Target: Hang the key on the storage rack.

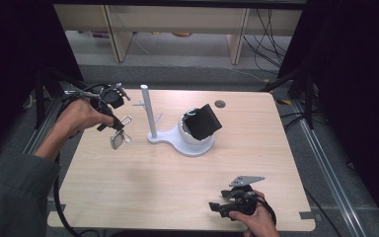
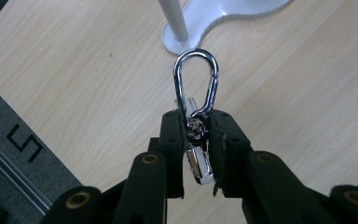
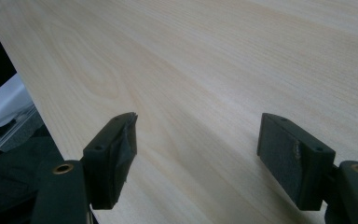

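You've got the carabiner (image 2: 196,84) pinched by its lower end in your left gripper (image 2: 198,140), its silver loop sticking out above the table (image 1: 143,182) and aimed toward the white stand (image 1: 150,116), so the pick-up looks done. Hanging it on one of the stand's small pegs is left, I'd judge. Your right gripper (image 3: 198,144) rests near the table's front edge, jaws wide apart, holding nothing.

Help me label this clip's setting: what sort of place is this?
Probably a lab recording booth: a light wooden table on a metal frame, black curtains at both sides, and loose cables on the floor behind.
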